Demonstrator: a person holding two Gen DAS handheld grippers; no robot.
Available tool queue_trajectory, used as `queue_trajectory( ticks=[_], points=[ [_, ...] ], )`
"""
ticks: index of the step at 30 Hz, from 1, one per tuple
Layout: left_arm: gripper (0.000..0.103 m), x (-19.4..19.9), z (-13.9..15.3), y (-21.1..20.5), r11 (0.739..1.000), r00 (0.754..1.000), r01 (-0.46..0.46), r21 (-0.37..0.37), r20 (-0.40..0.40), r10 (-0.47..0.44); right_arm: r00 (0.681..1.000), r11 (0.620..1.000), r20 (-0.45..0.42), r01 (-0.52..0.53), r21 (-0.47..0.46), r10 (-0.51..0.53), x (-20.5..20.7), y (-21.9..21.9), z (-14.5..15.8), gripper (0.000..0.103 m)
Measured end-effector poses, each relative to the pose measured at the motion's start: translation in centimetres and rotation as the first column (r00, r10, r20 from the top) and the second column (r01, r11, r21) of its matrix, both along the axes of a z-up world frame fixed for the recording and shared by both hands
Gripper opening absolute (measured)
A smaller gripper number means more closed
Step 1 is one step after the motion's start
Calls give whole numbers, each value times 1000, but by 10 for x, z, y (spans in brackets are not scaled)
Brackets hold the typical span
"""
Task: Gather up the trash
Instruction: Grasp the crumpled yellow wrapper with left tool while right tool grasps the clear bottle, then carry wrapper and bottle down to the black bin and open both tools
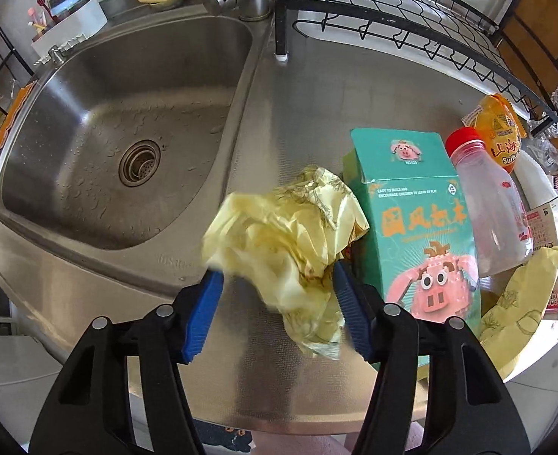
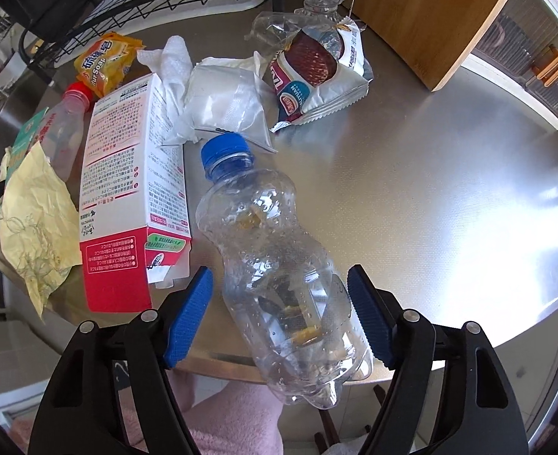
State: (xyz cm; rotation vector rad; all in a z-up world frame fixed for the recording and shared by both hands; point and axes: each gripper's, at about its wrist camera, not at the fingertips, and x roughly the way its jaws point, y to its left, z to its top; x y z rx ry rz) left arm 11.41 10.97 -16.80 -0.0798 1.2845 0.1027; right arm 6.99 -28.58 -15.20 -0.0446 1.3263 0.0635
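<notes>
Where yellow wrapper (image 1: 282, 242) blurs | left gripper (image 1: 279, 288) contact unclear

Yellow wrapper (image 1: 286, 242): crumpled thin yellow paper with faint line drawings, heaped on the steel counter (image 1: 309, 106) just right of the sink (image 1: 127, 144), touching the green box.
Green box (image 1: 419, 223): teal carton with a pink pig picture, lying flat.
Red-capped bottle (image 1: 487, 197): clear plastic, empty, lying against the green box's right edge.
Blue-capped bottle (image 2: 279, 258): clear, label-less, droplets and yellowish bits inside; lies on its side, cap pointing away, base overhanging the counter's near edge.
Red-and-white carton (image 2: 131, 197): lies flat, near flap open, just left of the blue-capped bottle.
Second yellow wrapper (image 2: 36, 223): creased, left of the carton.
Snack packets (image 2: 316, 72): torn open, farther back.
</notes>
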Motion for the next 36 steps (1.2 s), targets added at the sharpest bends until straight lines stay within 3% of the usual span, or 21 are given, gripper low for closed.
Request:
queue_trajectory(
  ticks=[4, 12, 21, 29, 36],
  points=[
    [45, 1, -8, -5, 1000, 1000, 22, 16, 5, -23, 998, 999, 46, 31, -10, -30, 3, 2, -3, 67],
    [18, -4, 3, -11, 998, 998, 57, 34, 37, -58, 997, 998, 53, 58, 5, -58, 0, -4, -5, 66],
    [14, -38, 44, -11, 994, 988, 87, 58, 125, -94, 989, 996, 116, 90, 10, -90, -37, -7, 21, 66],
    [14, -109, 93, -16, 985, 961, 157, 73, 218, -169, 979, 997, 193, 65, 40, -71, -105, 3, 58, 66],
    [14, -183, 91, -28, 965, 943, 264, 16, 208, -261, 984, 994, 176, 5, 111, -25, -163, 40, 50, 66]
  ],
)
